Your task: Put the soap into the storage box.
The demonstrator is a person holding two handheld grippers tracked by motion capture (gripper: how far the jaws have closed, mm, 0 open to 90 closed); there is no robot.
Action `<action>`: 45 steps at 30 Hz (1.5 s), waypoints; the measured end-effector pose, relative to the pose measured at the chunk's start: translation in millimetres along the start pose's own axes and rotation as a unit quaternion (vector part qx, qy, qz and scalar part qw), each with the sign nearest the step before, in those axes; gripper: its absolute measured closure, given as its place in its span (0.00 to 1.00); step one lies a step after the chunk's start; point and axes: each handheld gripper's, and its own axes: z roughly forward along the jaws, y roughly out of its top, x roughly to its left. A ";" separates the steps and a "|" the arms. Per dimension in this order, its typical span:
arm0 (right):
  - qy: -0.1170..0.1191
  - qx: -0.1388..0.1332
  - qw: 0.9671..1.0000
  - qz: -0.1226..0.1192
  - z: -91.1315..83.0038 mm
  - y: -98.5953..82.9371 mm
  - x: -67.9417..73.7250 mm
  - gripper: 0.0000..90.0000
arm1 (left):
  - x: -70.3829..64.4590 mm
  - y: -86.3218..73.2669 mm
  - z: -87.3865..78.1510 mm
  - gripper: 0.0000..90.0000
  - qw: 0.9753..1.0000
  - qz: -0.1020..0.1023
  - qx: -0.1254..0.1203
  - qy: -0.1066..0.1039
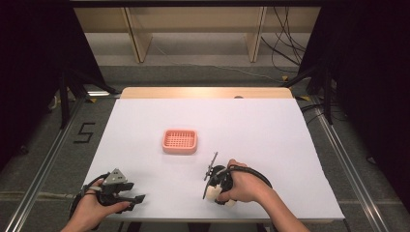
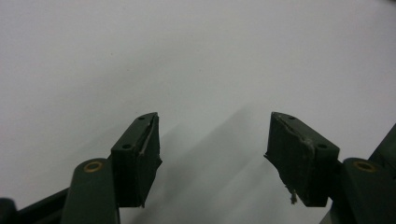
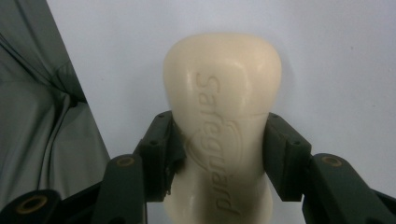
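Observation:
A cream soap bar (image 3: pixel 223 88) stamped "Safeguard" stands between the jaws of my right gripper (image 3: pixel 217 144), which is shut on its lower half. In the high view that gripper (image 1: pixel 213 189) is near the table's front edge, right of centre, with the soap bar (image 1: pixel 210 195) at its tip. A pink slotted soap dish (image 1: pixel 180 150) sits mid-table, apart from both grippers. My left gripper (image 1: pixel 134 192) rests at the front left, pointing right. Its jaws stand wide apart over the bare white surface, so the left gripper (image 2: pixel 212 140) is open and holds nothing.
The white sheet (image 1: pixel 251 130) covers the table, and a wooden strip (image 1: pixel 203 92) runs along the far edge. Grey floor (image 3: pixel 37 116) lies past the table's front edge beside the soap. Wooden shelf legs and cables are beyond the table.

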 end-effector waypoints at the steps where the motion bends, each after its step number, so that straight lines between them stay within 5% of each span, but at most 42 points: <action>1: 0.008 -0.008 1.000 -0.001 -0.6 -1.2 0.1 0.56 | -0.3 -0.1 0.0 0.38 1.000 -0.007 0.003 -0.007; 20: 0.019 -0.074 0.997 0.012 -8.0 -14.7 -3.7 0.56 | -0.3 -0.5 0.7 0.38 1.000 -0.007 0.001 -0.005; 45: 0.012 -0.156 0.988 0.020 -27.1 -14.5 -10.7 0.56 | 0.7 -0.6 0.6 0.38 1.000 -0.002 0.003 0.001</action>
